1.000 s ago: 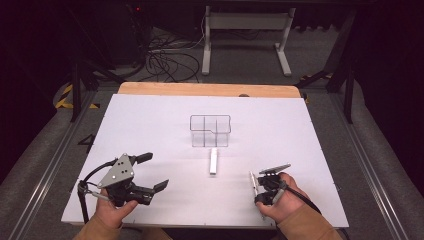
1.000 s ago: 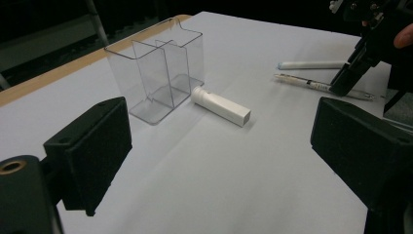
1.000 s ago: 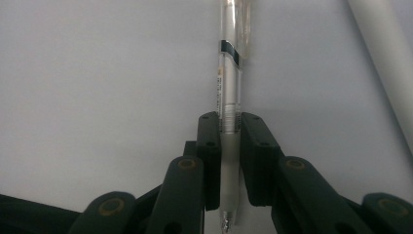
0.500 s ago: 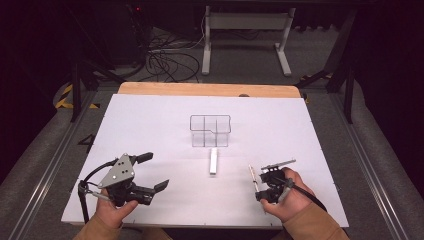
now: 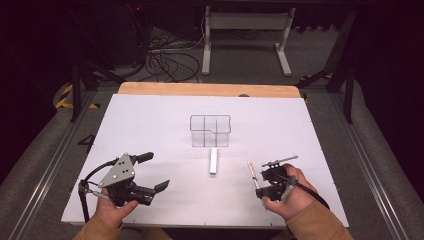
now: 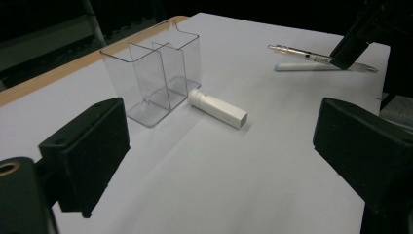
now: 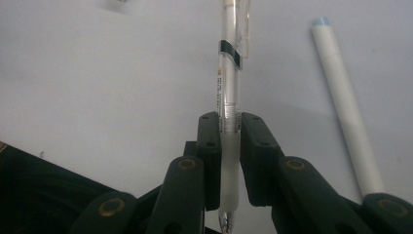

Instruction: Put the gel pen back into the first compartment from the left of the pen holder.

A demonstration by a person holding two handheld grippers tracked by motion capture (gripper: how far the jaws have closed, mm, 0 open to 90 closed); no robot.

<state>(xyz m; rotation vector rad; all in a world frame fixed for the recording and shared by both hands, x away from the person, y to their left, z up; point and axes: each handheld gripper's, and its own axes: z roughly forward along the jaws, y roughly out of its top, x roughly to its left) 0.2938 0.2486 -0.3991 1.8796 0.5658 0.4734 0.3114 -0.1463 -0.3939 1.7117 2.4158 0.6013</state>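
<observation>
My right gripper [image 7: 229,122] is shut on a clear pen [image 7: 228,92], held near its rubber grip a little above the white table. A white pen with a pale blue end [image 7: 347,107] lies on the table just beside it. In the high view the right gripper [image 5: 261,186] sits at the front right with the clear pen [image 5: 251,171] across its jaws. My left gripper [image 5: 154,171] rests at the front left, jaws wide open and empty. Ahead of the left gripper [image 6: 224,131] stand a clear divided container [image 6: 153,73] and a white square stick [image 6: 217,108].
The container [image 5: 210,131] stands mid-table with the white stick [image 5: 214,161] just in front of it. A wooden strip [image 5: 210,90] edges the table's far side. Cables and a metal stand are on the floor beyond.
The right gripper has risen slightly with the clear pen in its jaws. The left gripper has kept still.
</observation>
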